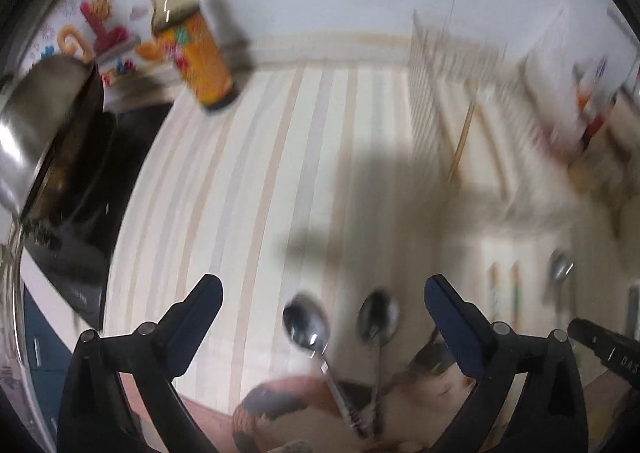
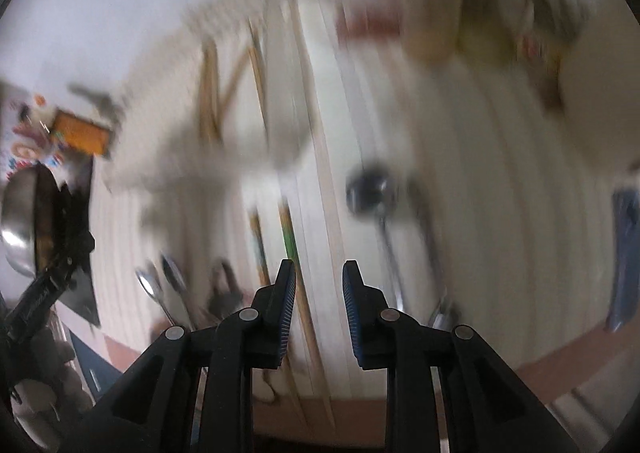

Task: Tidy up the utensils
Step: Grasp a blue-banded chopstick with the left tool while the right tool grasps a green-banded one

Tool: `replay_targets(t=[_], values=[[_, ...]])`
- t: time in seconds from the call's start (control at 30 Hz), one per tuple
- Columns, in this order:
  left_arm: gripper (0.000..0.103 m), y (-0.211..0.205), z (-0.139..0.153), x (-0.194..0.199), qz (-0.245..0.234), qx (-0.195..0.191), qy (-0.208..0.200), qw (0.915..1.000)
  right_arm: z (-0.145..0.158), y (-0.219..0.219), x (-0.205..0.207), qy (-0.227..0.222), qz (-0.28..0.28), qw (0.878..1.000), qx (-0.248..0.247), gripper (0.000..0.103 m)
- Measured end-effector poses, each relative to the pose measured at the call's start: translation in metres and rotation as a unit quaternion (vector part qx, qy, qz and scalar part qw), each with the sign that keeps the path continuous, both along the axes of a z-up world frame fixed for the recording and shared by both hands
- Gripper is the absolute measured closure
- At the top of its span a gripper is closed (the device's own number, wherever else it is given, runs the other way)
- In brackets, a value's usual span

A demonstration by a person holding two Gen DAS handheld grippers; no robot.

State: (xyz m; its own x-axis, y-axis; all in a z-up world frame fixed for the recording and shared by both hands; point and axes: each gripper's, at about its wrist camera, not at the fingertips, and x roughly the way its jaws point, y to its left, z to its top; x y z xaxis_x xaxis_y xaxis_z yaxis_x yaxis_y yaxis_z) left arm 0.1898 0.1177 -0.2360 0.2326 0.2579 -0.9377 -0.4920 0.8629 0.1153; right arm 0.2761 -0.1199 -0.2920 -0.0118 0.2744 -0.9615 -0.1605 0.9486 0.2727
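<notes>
My left gripper (image 1: pixel 323 295) is wide open and empty above the striped tablecloth (image 1: pixel 256 181). Two metal spoons (image 1: pixel 308 327) (image 1: pixel 378 317) lie between its fingers, near the table's front edge. My right gripper (image 2: pixel 319 273) is open with a narrow gap, empty, above chopsticks (image 2: pixel 289 237) on the cloth. Another metal spoon (image 2: pixel 370 189) lies just ahead to the right of it, and two more spoons (image 2: pixel 160 285) lie to its left. A white utensil rack (image 1: pixel 452 65) with wooden chopsticks (image 1: pixel 464 133) in it stands at the back. Both views are blurred by motion.
A sauce bottle with an orange label (image 1: pixel 196 41) stands at the back left. A steel pot (image 1: pixel 36 113) sits on a dark cooktop (image 1: pixel 88 189) at the left. Colourful packages (image 1: pixel 588 109) are at the far right. The table's front edge (image 2: pixel 580 365) runs close below.
</notes>
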Motion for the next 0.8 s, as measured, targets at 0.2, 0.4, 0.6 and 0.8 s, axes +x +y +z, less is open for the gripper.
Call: replay_targets(t=[0.2,0.4,0.6,0.8], values=[[0.000,-0.007,-0.022,-0.026,0.010,0.008,0.026,0.9996,-0.038,0.020,-0.034,0.008,0.030,0.999,-0.023,0.077],[0.000,-0.038,-0.030,-0.027,-0.020,0.001,0.037,0.9991,-0.038,0.030,-0.055,-0.035,0.064,0.995,-0.073,0.097],[0.003,-0.085,-0.054,-0.013,-0.052,-0.089,0.061,0.9928,-0.033,-0.012,-0.054,-0.010,0.033,0.995,-0.096,0.097],[0.030,-0.134,-0.083,0.003,-0.107,-0.139,0.093,0.9802,-0.027,-0.050,-0.054,0.009,-0.003,0.996,-0.094,0.096]])
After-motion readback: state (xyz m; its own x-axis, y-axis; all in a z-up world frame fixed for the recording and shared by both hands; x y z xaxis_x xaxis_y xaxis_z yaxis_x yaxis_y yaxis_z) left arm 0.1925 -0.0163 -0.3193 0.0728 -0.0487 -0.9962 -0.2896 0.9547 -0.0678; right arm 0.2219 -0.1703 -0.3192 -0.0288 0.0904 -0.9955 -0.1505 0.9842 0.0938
